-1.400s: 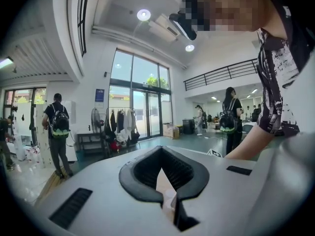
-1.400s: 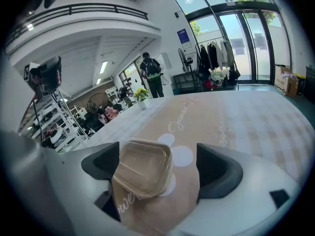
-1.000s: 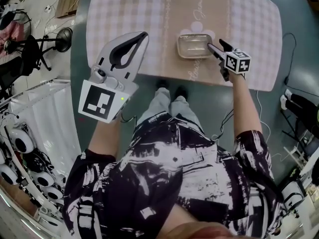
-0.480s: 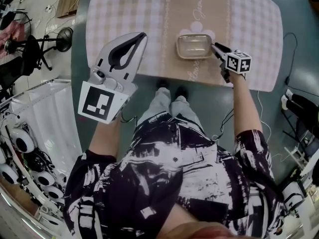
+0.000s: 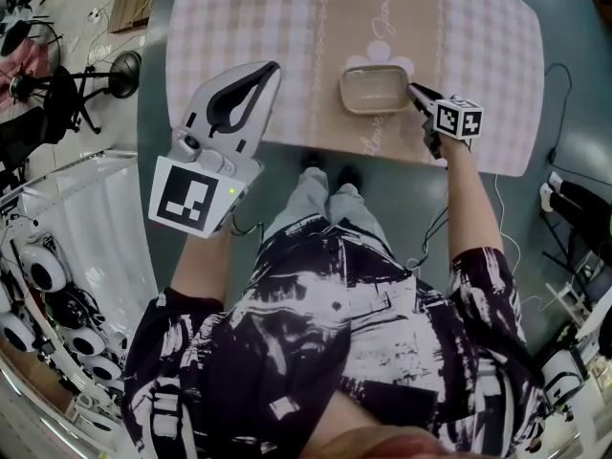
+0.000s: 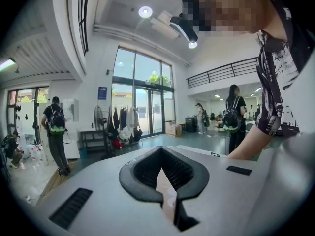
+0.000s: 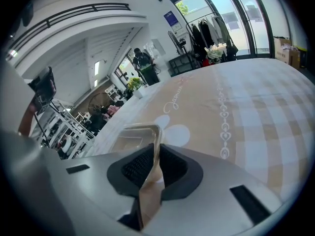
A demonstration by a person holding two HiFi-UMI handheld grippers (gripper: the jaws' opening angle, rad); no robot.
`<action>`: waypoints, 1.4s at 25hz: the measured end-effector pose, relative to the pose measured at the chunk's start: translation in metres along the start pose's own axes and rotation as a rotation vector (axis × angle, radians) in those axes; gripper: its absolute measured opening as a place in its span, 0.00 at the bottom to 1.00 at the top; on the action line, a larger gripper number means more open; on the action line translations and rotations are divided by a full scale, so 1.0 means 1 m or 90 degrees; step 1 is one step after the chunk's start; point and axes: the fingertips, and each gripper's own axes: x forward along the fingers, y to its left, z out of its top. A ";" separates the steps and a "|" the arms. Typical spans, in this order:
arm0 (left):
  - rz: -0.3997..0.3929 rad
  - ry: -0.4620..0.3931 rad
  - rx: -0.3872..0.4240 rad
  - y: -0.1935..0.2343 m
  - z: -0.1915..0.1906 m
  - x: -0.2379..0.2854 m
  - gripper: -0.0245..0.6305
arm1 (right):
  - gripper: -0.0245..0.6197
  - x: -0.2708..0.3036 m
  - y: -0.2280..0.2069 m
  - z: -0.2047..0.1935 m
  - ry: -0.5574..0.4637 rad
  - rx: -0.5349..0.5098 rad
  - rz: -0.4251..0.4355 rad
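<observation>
My right gripper [image 5: 414, 90] has its jaws clamped on the thin rim of the clear rectangular plastic container [image 5: 376, 88]; in the right gripper view the rim runs straight between the pads [image 7: 147, 167], and the rest of the box [image 7: 129, 135] lies just ahead of the jaws, to their left. It sits on the beige checked tablecloth [image 5: 478, 27], near the table's front edge.

My left gripper [image 5: 272, 68] hangs well apart to the left, above the cloth; its jaws are drawn together with nothing between them [image 6: 166, 181].

The hold looks slight to me: only one edge of flimsy plastic is pinched; that rim could flex and slide out, or the box could tip and twist; so close to the edge, a slip could drop it to the floor.
</observation>
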 end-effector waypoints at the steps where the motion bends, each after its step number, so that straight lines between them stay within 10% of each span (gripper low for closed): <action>1: 0.002 0.003 -0.003 -0.001 0.000 0.001 0.04 | 0.08 -0.002 -0.002 0.000 -0.001 0.001 -0.002; 15: -0.013 -0.043 0.018 0.002 0.018 -0.012 0.04 | 0.06 -0.029 0.029 0.037 -0.087 -0.006 -0.003; 35: -0.010 -0.131 0.086 -0.016 0.114 -0.026 0.04 | 0.06 -0.315 0.248 0.252 -0.573 -0.312 -0.096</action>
